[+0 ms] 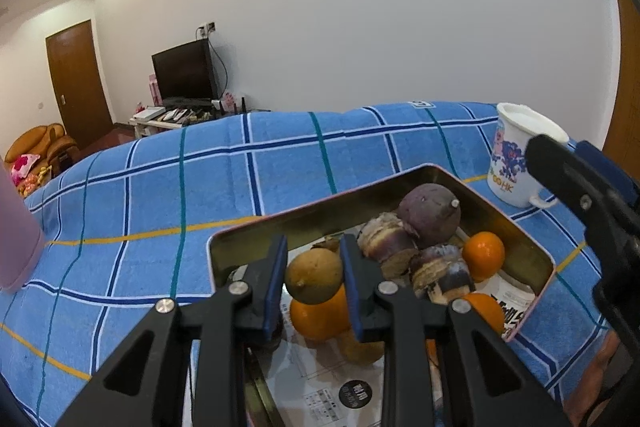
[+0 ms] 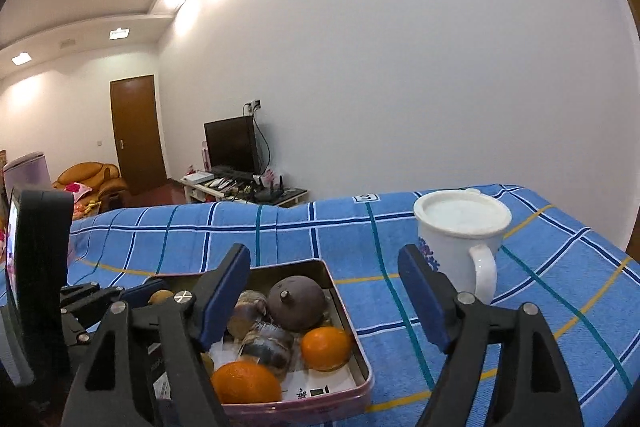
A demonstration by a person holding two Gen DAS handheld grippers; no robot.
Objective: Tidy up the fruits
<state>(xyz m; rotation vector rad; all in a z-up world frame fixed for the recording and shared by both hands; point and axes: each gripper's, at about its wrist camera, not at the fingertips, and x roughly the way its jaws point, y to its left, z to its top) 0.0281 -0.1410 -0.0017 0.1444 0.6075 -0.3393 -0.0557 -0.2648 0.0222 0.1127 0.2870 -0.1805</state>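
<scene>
Scanning left to right across the blue plaid cloth (image 1: 140,195) that covers the table. Far left in the left wrist view, a pink cylinder (image 1: 16,227) stands at the frame edge, blurred and cut off.

Next comes the left gripper (image 1: 314,279), low over the near end of the metal tin (image 1: 248,227). Its blue pads sit on either side of a yellow-green lemon (image 1: 314,275), pressed against it, so the jaws are clamped on that fruit. The lemon sits on top of an orange (image 1: 316,319) directly below it. The tin floor is lined with printed paper (image 1: 316,379).

Right of the lemon, inside the tin: a round purple fruit with a short stem peg (image 1: 430,215) in the far corner, two brownish-purple mottled pieces (image 1: 386,239) crowded in front of it and touching one another; what they are cannot be told. Against the right wall of the tin is a second orange (image 1: 484,255), and a third (image 1: 486,311) lies nearer the camera, half hidden behind the gripper linkage.

In the right wrist view the right gripper (image 2: 324,303) hangs above the tin's right edge with its jaws standing well apart, nothing between the pads.

Farther right, outside the tin, a white mug with a lid and blue-pink print (image 2: 460,247) stands upright on the cloth, near the tin but not touching it, handle turned toward the camera.
</scene>
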